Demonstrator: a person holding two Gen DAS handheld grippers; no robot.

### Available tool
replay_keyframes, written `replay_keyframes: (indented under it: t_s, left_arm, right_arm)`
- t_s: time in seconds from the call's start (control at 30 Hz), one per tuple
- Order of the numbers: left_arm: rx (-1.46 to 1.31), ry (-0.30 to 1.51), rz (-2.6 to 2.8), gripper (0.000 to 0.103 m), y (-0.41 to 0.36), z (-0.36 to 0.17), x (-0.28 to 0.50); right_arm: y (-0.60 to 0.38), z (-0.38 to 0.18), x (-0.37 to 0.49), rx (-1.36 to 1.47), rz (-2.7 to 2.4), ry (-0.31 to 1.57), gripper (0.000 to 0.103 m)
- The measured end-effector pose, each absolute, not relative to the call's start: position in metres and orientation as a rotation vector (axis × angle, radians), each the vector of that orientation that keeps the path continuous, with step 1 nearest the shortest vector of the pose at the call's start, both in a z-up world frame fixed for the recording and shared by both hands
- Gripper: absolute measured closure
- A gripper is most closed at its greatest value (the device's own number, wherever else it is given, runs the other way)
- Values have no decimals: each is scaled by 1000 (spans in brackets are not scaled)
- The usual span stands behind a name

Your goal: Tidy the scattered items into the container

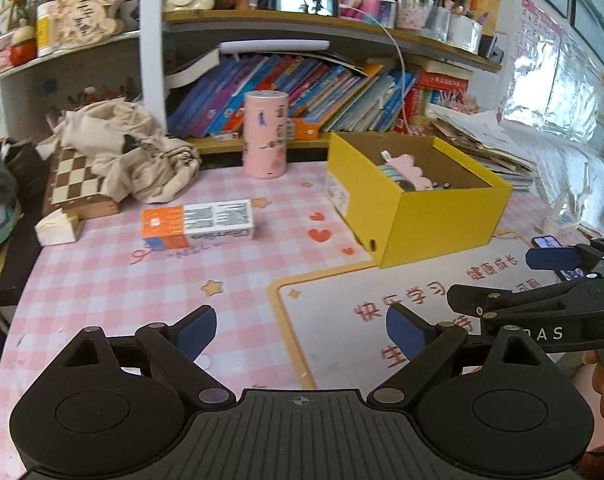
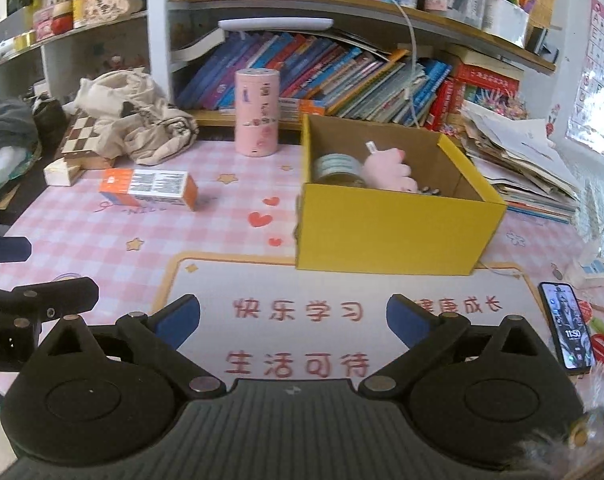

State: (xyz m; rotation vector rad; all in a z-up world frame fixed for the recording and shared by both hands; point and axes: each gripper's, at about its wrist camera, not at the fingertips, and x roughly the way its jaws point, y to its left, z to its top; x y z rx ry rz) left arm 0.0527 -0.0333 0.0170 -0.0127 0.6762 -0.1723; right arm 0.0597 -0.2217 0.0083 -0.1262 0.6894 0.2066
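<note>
The left claw (image 1: 301, 330) hangs released over the near part of the tabletop (image 1: 102, 280), its blue pads spread wide with only the pink checked cover between them. The right claw (image 2: 293, 318) is likewise released and empty, poised above the white panel with red characters near the front edge.

The yellow box (image 2: 393, 232) stands open toward the right side of the tabletop, back from the front edge. Inside it lie a roll of tape (image 2: 335, 164) and a pink plush toy (image 2: 387, 170), touching each other against the box's left half.

An orange and white carton (image 1: 198, 220) lies flat on the left half of the tabletop, well apart from the yellow box. Behind it, near the back edge, a pink cylinder (image 1: 266, 134) stands upright. At the back left corner a crumpled beige cloth (image 1: 134, 152) is draped over a chessboard (image 1: 74, 184), and a small cream block (image 1: 58, 228) lies just beside the board. A phone (image 2: 567, 326) with a lit screen lies flat near the right front corner.
</note>
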Motion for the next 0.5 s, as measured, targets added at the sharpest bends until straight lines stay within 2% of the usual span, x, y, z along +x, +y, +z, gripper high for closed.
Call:
replay_keyframes:
  t_s: [0.5]
  left_arm:
    - [-62,670,-103,9,25,16,35]
  right_arm:
    - [-159,13,51,-174,278,683,2]
